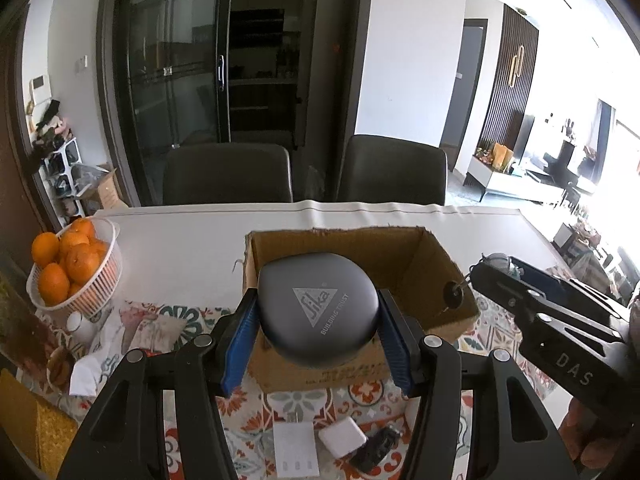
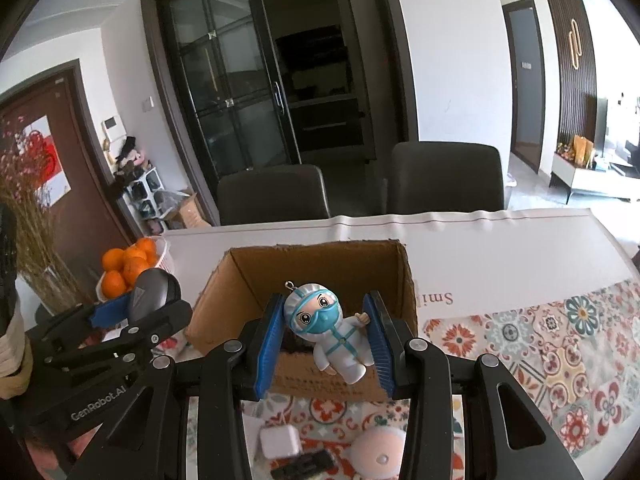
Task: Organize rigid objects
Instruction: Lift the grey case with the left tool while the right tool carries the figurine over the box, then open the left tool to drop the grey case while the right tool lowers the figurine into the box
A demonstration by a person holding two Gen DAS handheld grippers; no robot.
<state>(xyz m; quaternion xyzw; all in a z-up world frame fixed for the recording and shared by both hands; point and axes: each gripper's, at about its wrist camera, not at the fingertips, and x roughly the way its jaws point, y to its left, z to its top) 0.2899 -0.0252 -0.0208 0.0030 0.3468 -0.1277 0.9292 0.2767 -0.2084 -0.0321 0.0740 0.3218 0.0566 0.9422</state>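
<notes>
The left gripper is clamped on a dark grey rounded case with a triangle logo, its two blue pads pressing the case's sides, and it holds the case above the near wall of an open cardboard box that sits just ahead of it on the table. The right gripper grips a small figurine in a white suit with a teal mask and goggles; the toy sits tilted between the blue pads, a small metal loop on its head, and it hangs over the front edge of the same box. Seen from the left gripper, the other tool comes in from the right, beside the box's right wall. Under and behind the left gripper lie a white charger block, a flat white piece and a small black item on the patterned cloth. Off to its left stands a white basket of oranges. Beyond the box, two dark chairs face the table's far edge.
</notes>
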